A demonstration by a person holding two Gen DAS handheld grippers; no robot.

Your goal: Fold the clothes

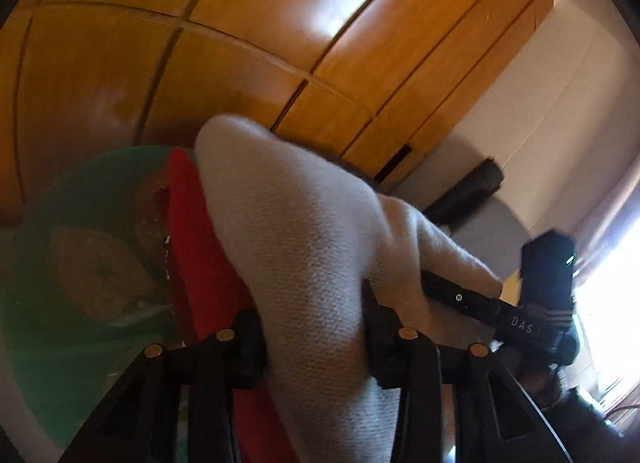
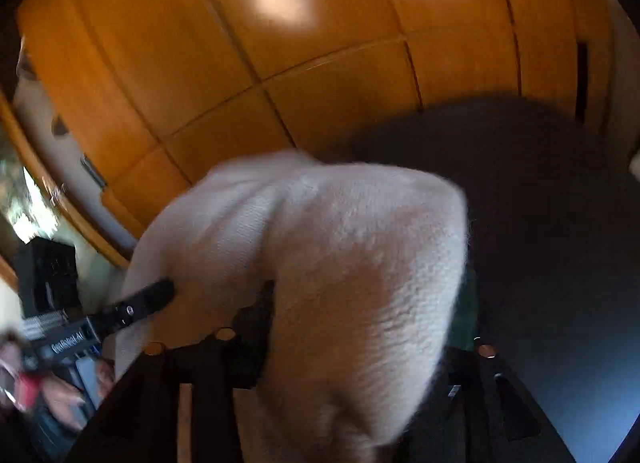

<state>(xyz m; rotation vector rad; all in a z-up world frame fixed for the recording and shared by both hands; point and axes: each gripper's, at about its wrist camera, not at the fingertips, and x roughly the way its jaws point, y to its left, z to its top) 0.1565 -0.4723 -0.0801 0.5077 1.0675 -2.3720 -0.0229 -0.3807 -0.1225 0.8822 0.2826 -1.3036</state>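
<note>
Holding a white knit [image 1: 304,231] up in the air between us, we have both grippers clamped on its cloth, well above any surface. Our left gripper [image 1: 312,327] pinches a thick bunch of the knit between its fingers, the cloth filling the gap; a red cloth [image 1: 192,247] hangs just beside it, and whether that is part of the same garment we cannot tell. Our right gripper [image 2: 352,327] grips another bunch of the same knit, though only its near finger [image 2: 256,327] shows, the far one being hidden behind the cloth. From each camera we see the other gripper biting the fabric close by, so the two holds sit near each other along one edge. That spacing, we judge, is meant to let the garment hang and open out before it is laid flat for folding. Behind stand orange wardrobe doors [image 1: 248,35], and a green rug [image 1: 80,263] lies below at left. The right view is blurred, so the knit's lower end cannot be made out.
</note>
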